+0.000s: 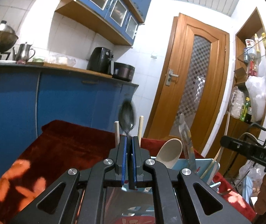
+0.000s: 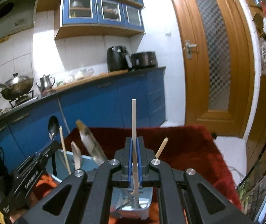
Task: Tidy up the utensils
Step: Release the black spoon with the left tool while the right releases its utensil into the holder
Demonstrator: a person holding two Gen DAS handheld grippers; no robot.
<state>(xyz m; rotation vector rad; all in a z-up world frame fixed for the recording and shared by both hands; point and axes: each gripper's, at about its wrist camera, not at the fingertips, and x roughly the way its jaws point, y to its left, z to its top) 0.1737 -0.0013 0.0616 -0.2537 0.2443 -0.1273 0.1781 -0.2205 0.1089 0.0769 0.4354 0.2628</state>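
Observation:
My left gripper (image 1: pixel 129 140) is shut on the neck of a metal spoon (image 1: pixel 126 117), whose bowl points up. In the right wrist view that same gripper (image 2: pixel 53 143) and spoon (image 2: pixel 52 127) stand at the left, beside a light blue utensil holder (image 2: pixel 85 160). The holder carries a beige spoon (image 2: pixel 76 156), a knife (image 2: pixel 90 143) and a wooden chopstick (image 2: pixel 63 149). My right gripper (image 2: pixel 134 140) is shut on a pale upright chopstick (image 2: pixel 133 119). The chopstick's lower end reaches into a light blue container (image 2: pixel 142 208) under the jaws.
A red cloth (image 2: pixel 185 149) covers the table. Another wooden stick (image 2: pixel 161 147) rises just right of my right gripper. Two wooden sticks (image 1: pixel 141 128) stand behind the left fingers. Blue cabinets (image 1: pixel 58 102), a wooden door (image 1: pixel 194 85) and cluttered shelves (image 1: pixel 252 85) surround the table.

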